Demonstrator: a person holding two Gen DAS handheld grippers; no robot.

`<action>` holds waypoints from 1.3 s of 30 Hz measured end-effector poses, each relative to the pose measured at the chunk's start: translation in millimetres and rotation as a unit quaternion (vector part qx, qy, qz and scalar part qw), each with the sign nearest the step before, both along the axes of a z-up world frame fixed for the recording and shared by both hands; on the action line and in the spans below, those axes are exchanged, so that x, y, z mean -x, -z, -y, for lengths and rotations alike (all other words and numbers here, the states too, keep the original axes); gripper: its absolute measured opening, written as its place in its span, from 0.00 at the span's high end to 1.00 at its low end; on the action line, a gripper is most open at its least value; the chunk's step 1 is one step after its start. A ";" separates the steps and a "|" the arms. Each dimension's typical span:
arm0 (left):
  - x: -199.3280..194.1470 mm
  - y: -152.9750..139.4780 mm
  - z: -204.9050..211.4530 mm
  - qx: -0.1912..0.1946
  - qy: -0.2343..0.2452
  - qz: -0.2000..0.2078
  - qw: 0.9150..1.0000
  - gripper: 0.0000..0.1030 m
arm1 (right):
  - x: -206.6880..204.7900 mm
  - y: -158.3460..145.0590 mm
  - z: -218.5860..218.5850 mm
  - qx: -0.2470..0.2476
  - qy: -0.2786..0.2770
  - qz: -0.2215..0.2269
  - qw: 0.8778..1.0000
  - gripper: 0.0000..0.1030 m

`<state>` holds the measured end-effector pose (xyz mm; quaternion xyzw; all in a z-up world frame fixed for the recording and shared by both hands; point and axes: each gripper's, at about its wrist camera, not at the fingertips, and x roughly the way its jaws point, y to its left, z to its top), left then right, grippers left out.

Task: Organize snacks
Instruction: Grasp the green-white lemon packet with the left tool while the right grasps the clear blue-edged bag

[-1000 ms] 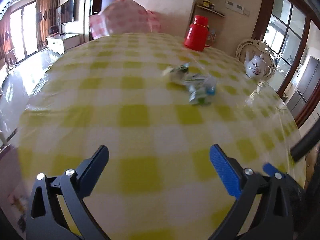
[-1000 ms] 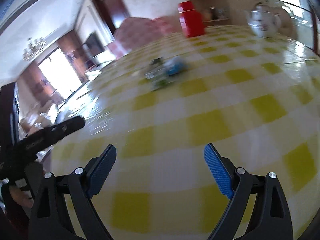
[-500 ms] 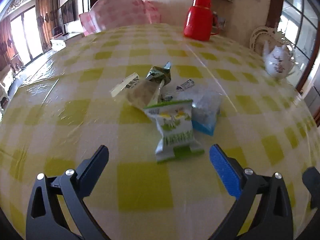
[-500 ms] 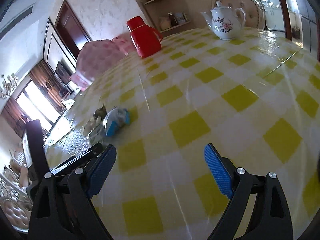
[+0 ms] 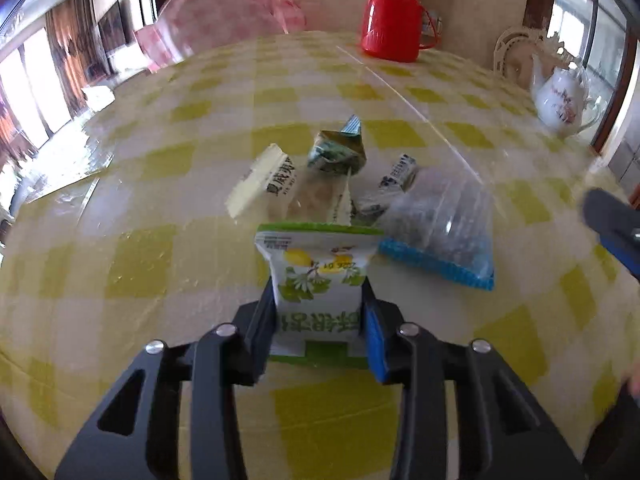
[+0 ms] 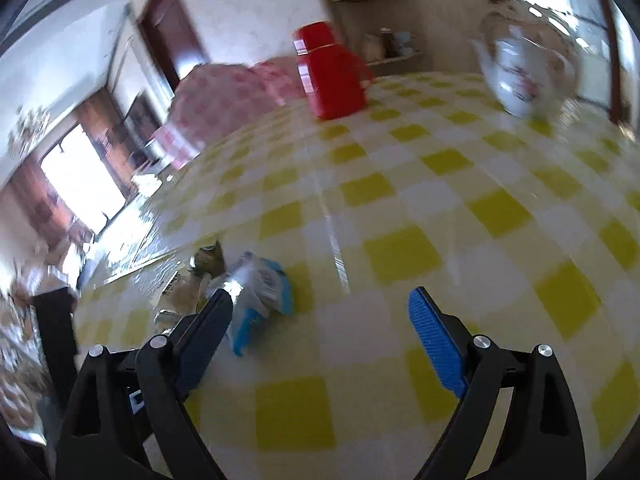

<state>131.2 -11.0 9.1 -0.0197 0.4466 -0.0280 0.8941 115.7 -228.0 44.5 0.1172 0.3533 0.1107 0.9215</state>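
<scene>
A small pile of snacks lies mid-table. Nearest is a white and green snack packet; my left gripper has its jaws closing on it, with both pads against the packet's sides near its lower end. Behind lie a clear bag with a blue edge, a dark green packet, a pale yellow packet and a small wrapped bar. My right gripper is open over bare cloth, just right of the blue-edged bag. One of its fingers shows at the left wrist view's right edge.
The round table wears a yellow and white checked cloth. A red thermos stands at the far side and a white flowered teapot at the far right. A pink-covered chair is behind the table.
My left gripper came forward to the pile and its wide jaws came together around the white and green packet. My right gripper moved in towards the pile's right side, still open.
</scene>
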 end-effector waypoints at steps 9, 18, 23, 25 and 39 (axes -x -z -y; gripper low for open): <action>-2.9 -0.2 -15.1 0.017 0.005 -0.017 1.000 0.57 | -39.1 8.4 -68.1 0.121 -0.188 -0.003 0.975 0.16; -2.6 3.7 -5.2 -0.014 0.009 -0.023 1.000 0.24 | -66.9 38.0 -99.0 0.146 -0.248 -0.036 0.957 0.16; -2.4 7.6 3.2 -0.040 0.020 -0.022 0.999 0.16 | -66.5 44.9 -90.1 0.148 -0.234 -0.048 0.960 0.30; -1.9 8.5 3.6 -0.044 0.022 -0.020 0.999 0.14 | -59.8 42.3 -87.8 0.144 -0.233 -0.041 0.961 0.42; -0.9 1.8 -3.4 -0.018 0.039 0.010 0.999 0.65 | 28.1 18.0 7.9 0.025 -0.019 -0.014 0.999 0.44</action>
